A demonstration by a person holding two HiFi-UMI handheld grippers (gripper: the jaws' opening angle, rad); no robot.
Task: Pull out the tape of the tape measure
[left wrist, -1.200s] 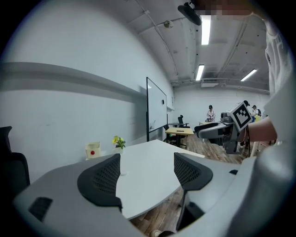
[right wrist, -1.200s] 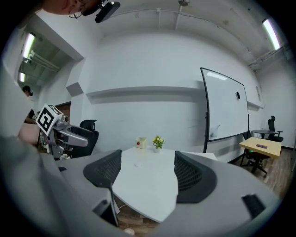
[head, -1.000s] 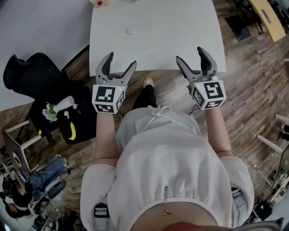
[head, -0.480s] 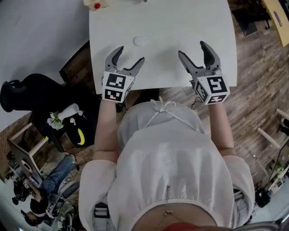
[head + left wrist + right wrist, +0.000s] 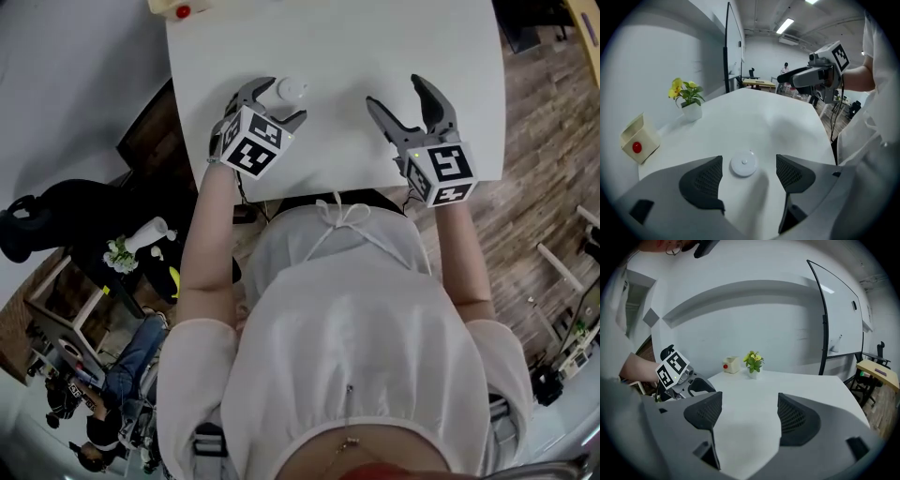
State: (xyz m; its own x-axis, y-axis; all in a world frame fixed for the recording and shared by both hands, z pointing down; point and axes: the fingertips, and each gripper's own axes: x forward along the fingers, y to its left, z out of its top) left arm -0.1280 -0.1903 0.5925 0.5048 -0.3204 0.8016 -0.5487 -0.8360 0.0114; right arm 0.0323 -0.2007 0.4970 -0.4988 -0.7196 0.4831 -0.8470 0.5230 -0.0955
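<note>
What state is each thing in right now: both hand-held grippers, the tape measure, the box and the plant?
Left hand-held gripper: open, empty, jaws to either side of the tape measure, not touching it.
Right hand-held gripper: open, empty, above the table.
Tape measure: flat on the table, no tape pulled out.
Box: standing on the table, red dot facing out.
Potted plant: upright.
</note>
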